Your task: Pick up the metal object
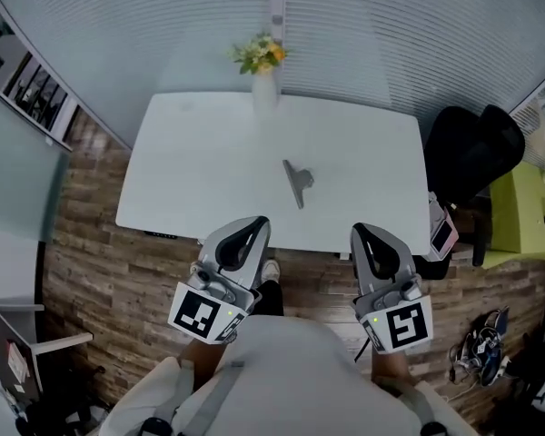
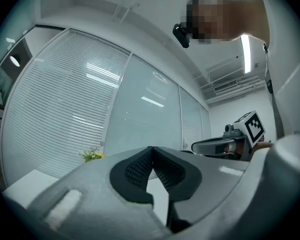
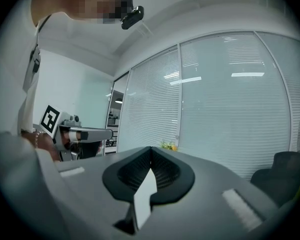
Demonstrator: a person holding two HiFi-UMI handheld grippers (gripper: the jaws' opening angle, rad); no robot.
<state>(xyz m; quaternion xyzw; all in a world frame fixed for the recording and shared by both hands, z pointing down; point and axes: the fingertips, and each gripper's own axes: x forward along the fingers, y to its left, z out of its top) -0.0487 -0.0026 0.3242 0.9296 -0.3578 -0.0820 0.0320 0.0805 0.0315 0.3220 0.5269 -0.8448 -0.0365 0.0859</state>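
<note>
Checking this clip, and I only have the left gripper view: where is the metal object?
Observer: The metal object lies flat on the white table, near its middle, with neither gripper on it.
Reviewer: And the right gripper, open or shut?
Observer: Shut, with nothing between its jaws.

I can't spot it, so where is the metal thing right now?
In the head view, the metal object lies alone near the middle of the white table, slightly right of centre, on the near side of the flower vase.
</note>
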